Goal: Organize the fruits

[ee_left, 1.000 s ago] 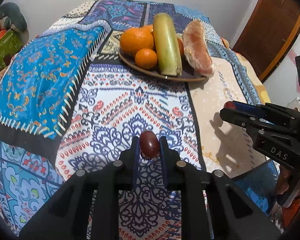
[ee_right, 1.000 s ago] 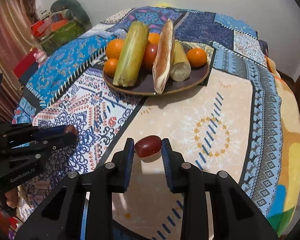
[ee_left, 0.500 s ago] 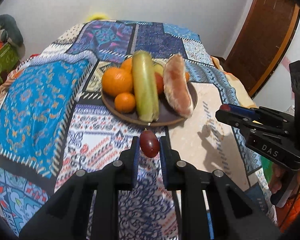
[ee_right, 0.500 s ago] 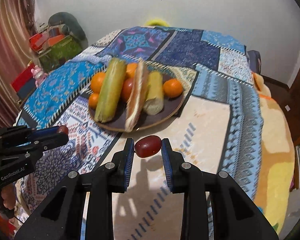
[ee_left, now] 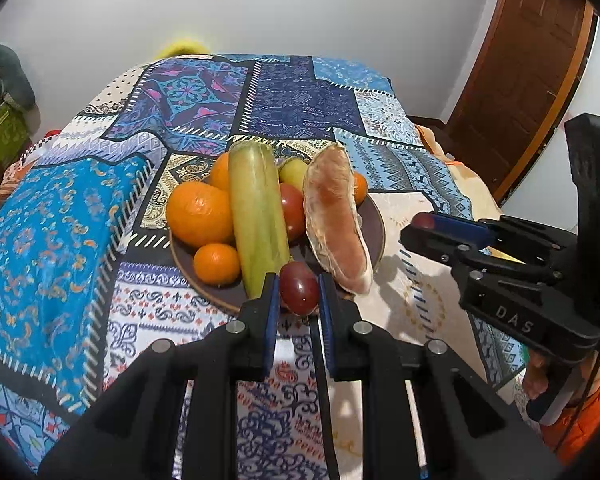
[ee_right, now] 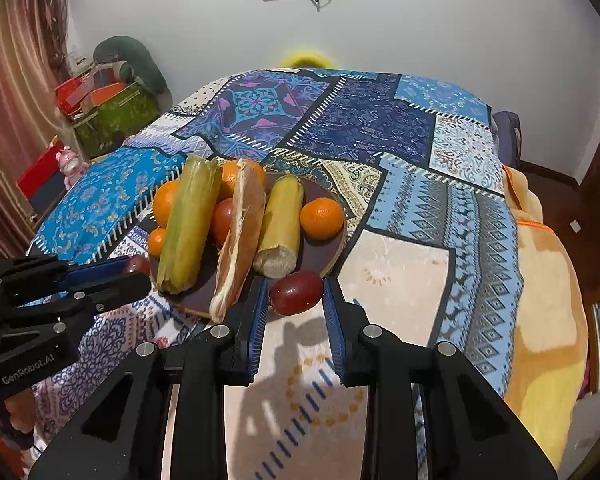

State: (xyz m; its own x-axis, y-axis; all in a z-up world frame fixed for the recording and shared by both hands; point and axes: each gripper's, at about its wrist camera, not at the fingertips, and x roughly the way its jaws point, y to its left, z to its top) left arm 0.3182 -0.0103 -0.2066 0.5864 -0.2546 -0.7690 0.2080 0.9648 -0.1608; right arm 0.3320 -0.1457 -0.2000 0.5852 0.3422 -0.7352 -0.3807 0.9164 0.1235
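Patchwork blue patterned cloth [ee_left: 72,240] covers the counter, with a dark round plate [ee_right: 324,258] of oranges and cane pieces at frame centre. Left gripper [ee_left: 299,300] pinches a small dark-red oval fruit [ee_left: 299,293] between its fingers, low centre, at the plate's near rim. Right gripper [ee_right: 296,298] clamps another red oval fruit [ee_right: 296,293] likewise.

Bright even indoor light, soft shadows on tablecloth [ee_right: 400,264], sharp focus, strong fisheye bending, dark vignetted corners.
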